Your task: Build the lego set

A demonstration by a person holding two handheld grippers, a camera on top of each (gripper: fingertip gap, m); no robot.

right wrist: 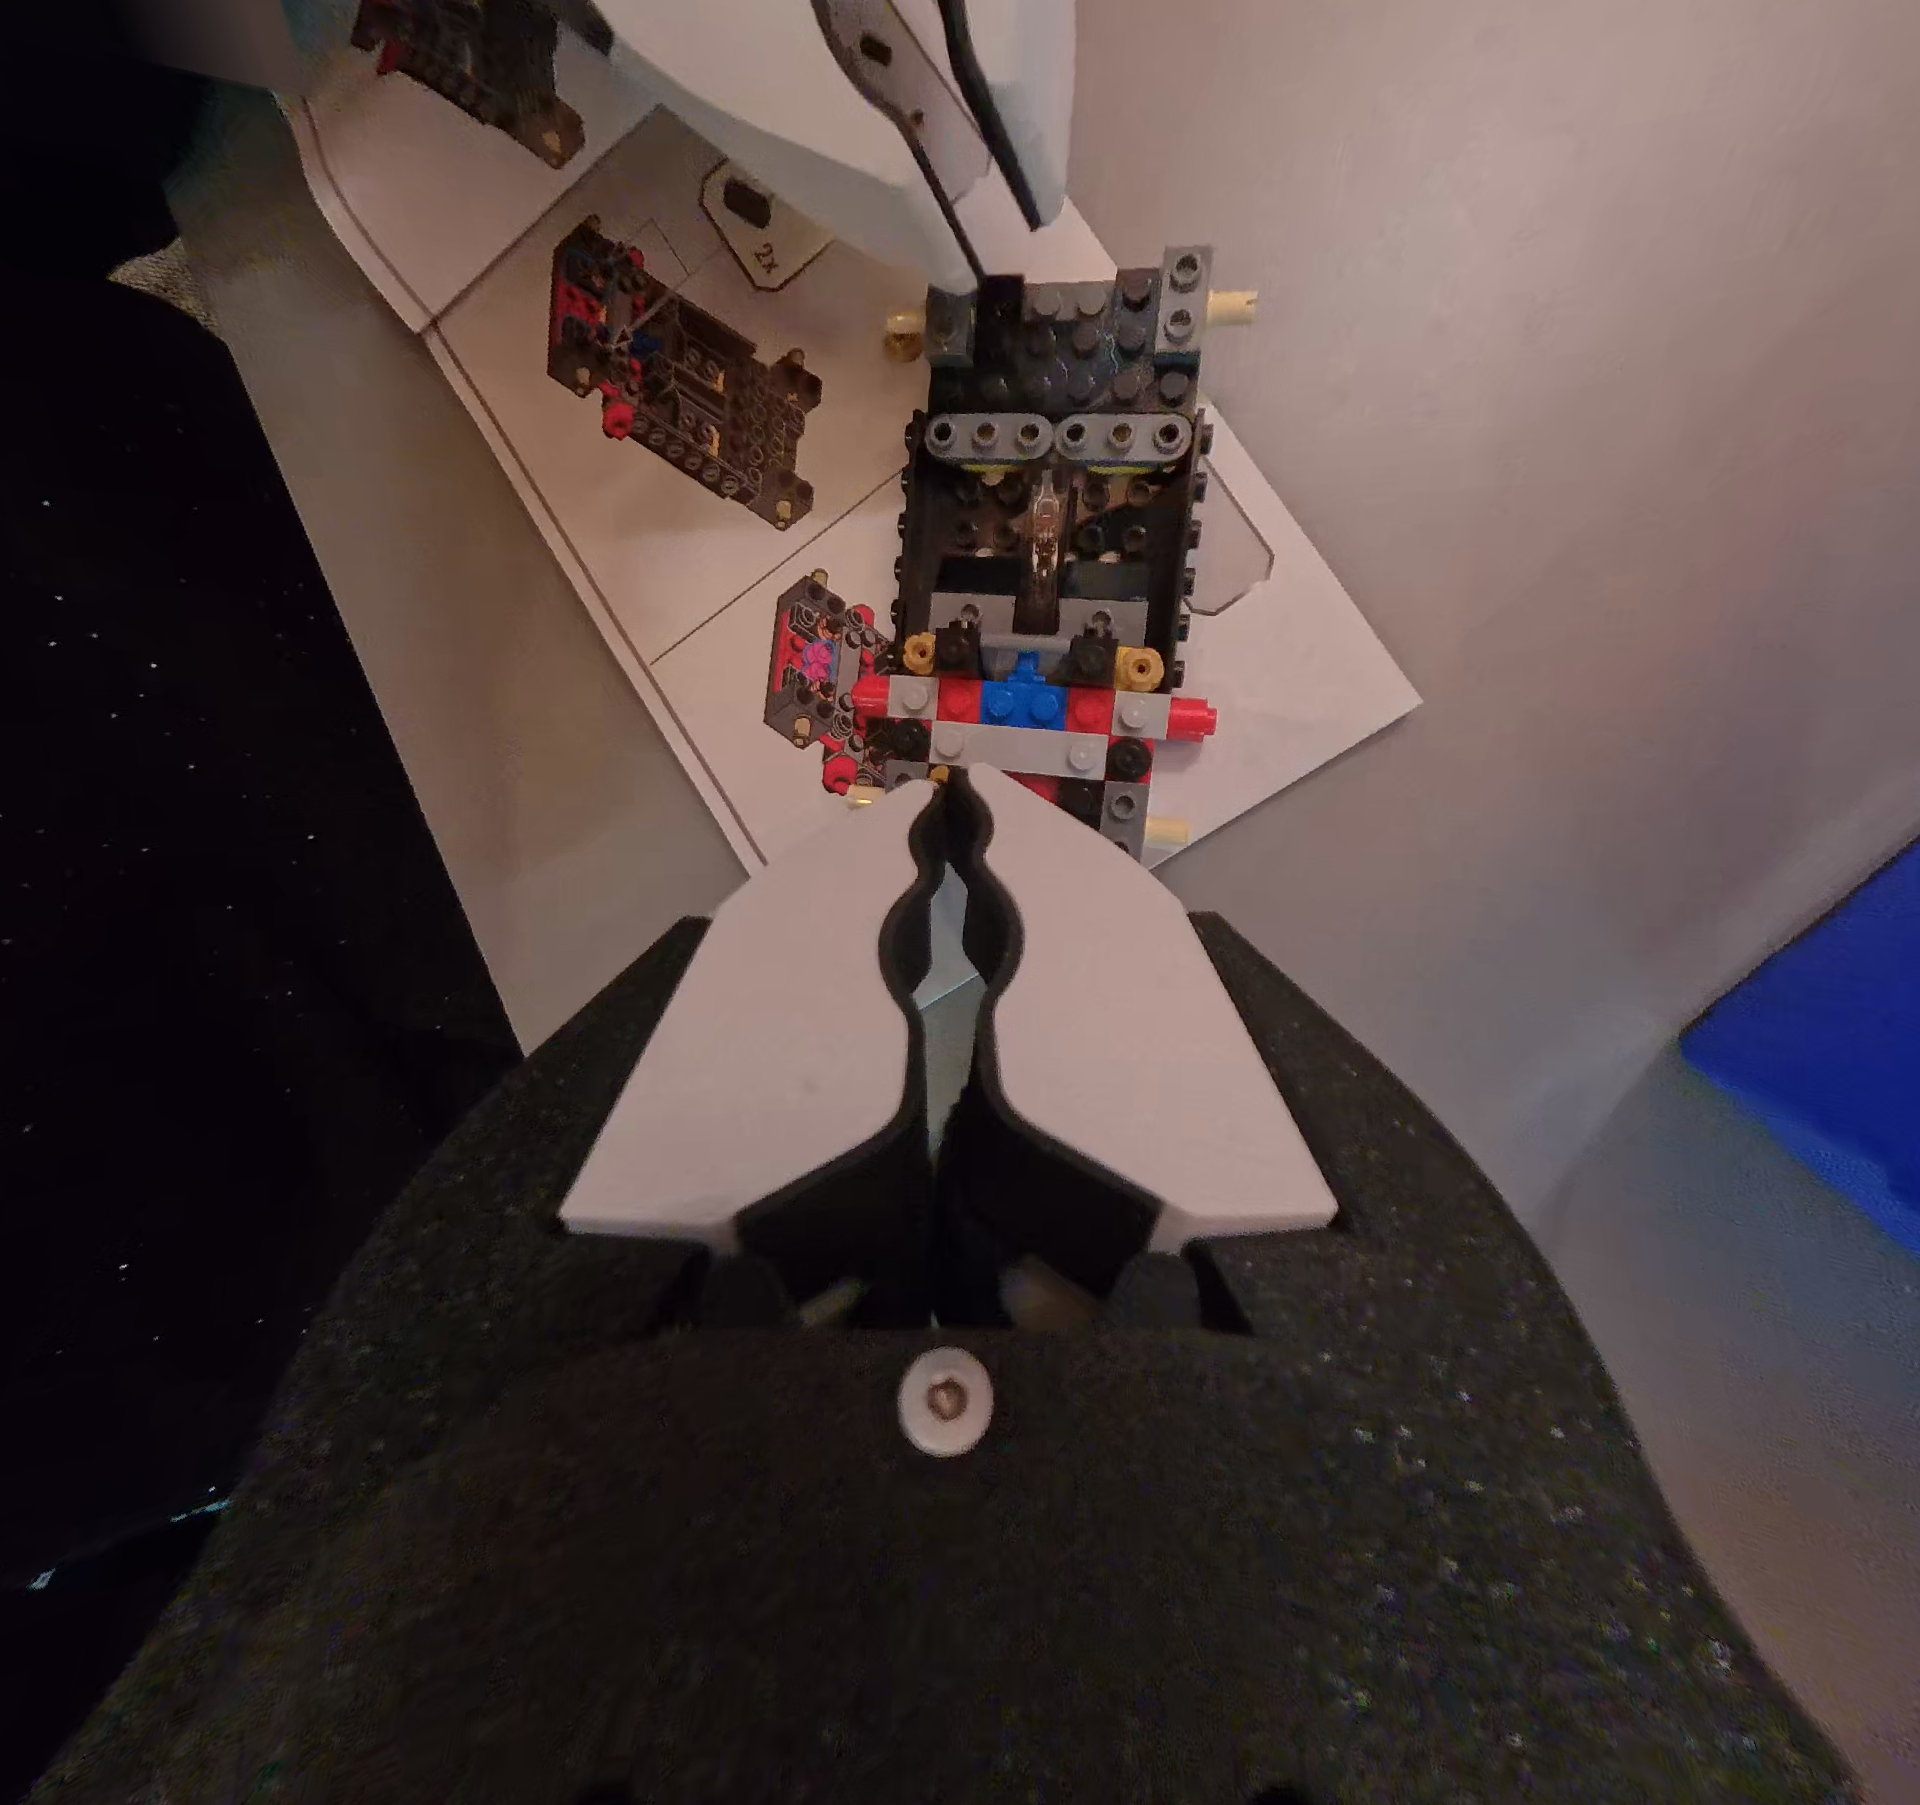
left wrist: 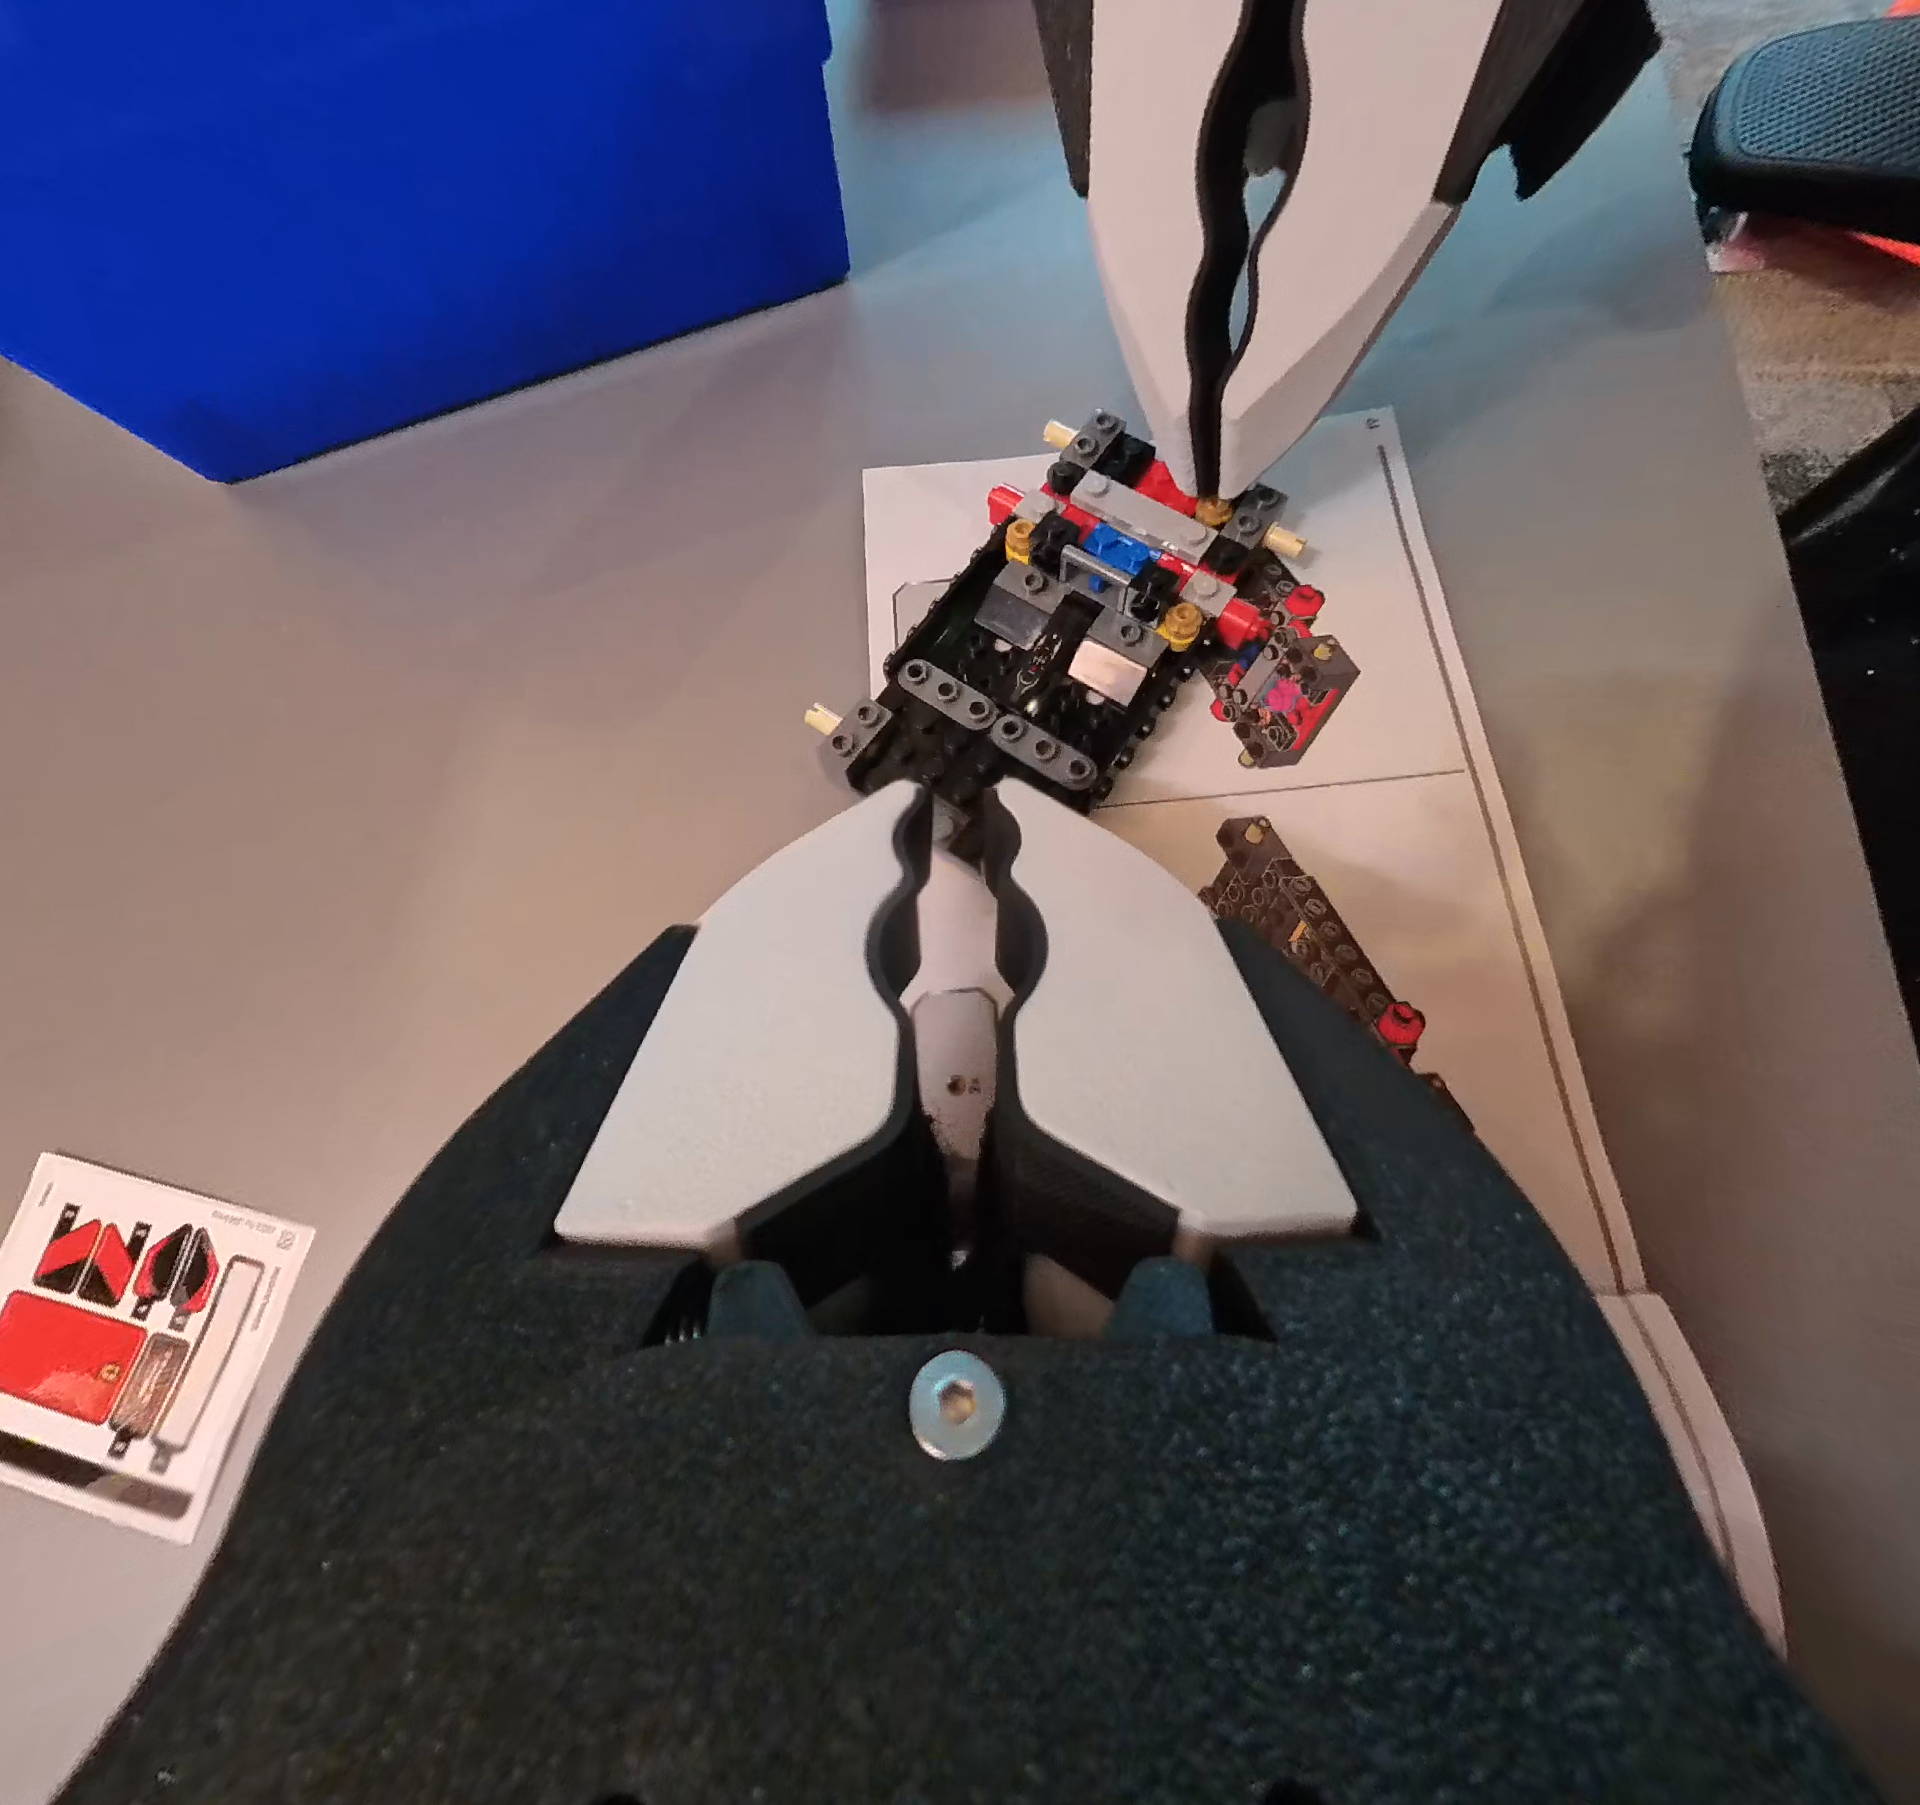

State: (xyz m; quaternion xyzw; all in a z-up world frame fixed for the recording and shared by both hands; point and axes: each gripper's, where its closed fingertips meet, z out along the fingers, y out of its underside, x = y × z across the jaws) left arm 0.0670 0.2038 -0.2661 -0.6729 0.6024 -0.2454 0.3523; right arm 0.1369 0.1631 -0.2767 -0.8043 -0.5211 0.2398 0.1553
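The lego car chassis [left wrist: 1049,654], black with grey, red and blue bricks and tan axle pins, lies on an open instruction booklet [left wrist: 1392,633]. My left gripper [left wrist: 956,813] is shut on a black brick at the chassis's near end. My right gripper [left wrist: 1208,493] comes down from above with its tips closed on a small gold round stud [left wrist: 1212,509] at the far corner. In the right wrist view the chassis [right wrist: 1049,529] lies ahead, my right gripper [right wrist: 951,785] pinches the gold stud [right wrist: 940,774], and the left gripper [right wrist: 987,285] grips the far end.
A blue bin [left wrist: 416,145] stands at the back left and shows in the right wrist view [right wrist: 1829,1049]. A sticker sheet [left wrist: 145,1340] lies on the grey table [left wrist: 416,716] near left. The table edge and a black mesh chair [left wrist: 1818,114] are on the right. Left tips to right tips: about 9 centimetres.
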